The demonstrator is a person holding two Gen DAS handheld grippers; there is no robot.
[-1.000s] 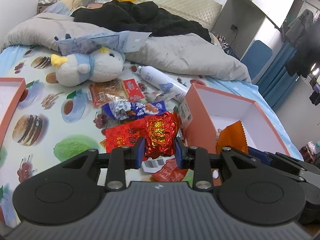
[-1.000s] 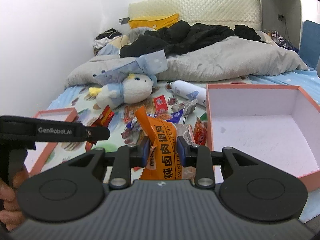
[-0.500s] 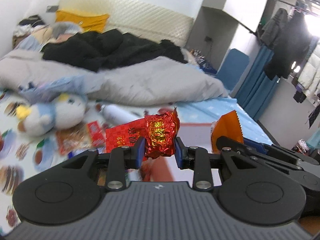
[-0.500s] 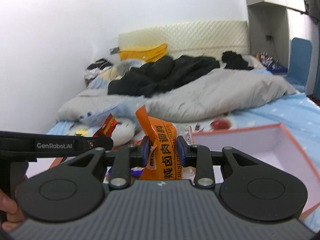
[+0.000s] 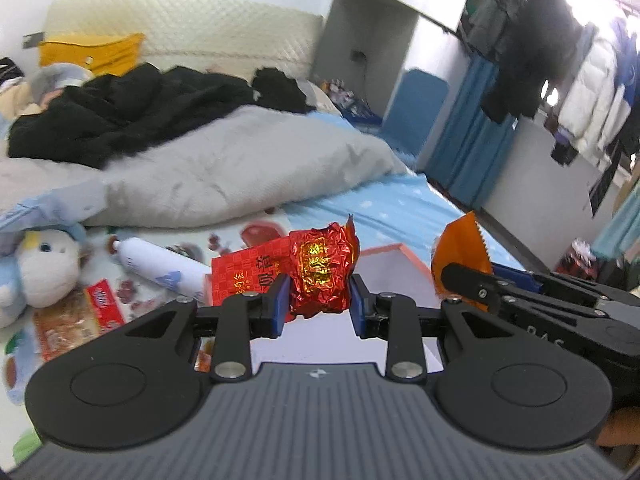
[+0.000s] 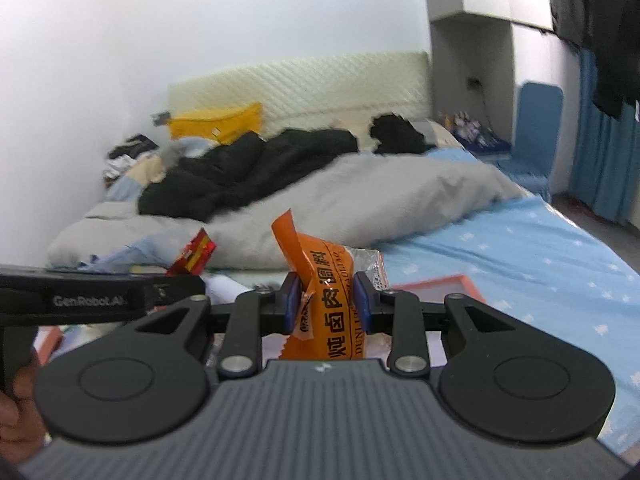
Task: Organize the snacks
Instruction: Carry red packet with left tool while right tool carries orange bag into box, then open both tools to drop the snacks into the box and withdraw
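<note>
My left gripper [image 5: 318, 300] is shut on a crumpled red foil snack [image 5: 322, 272], held in the air above the white inside of the orange-rimmed box [image 5: 390, 276]. A flat red packet [image 5: 244, 276] shows just behind the foil snack. My right gripper [image 6: 326, 302] is shut on an orange snack packet [image 6: 326, 276] with black print, also lifted over the bed. In the left wrist view the orange packet [image 5: 460, 248] and the right gripper's body sit at the right. In the right wrist view the red snack [image 6: 194, 252] shows at the left, and only the box's far rim [image 6: 436, 282] is visible.
More snack packets [image 5: 80, 316], a white bottle [image 5: 160, 264] and a plush toy [image 5: 36, 268] lie on the printed sheet at the left. A grey duvet [image 5: 224, 172] and black clothing [image 5: 120, 108] cover the bed's far half. A person's hand [image 6: 18, 412] holds the left gripper's handle.
Both grippers have risen and swung right with their snacks still held. The views now look across the bed, with the snack pile dropped to the lower left and less of the box showing.
</note>
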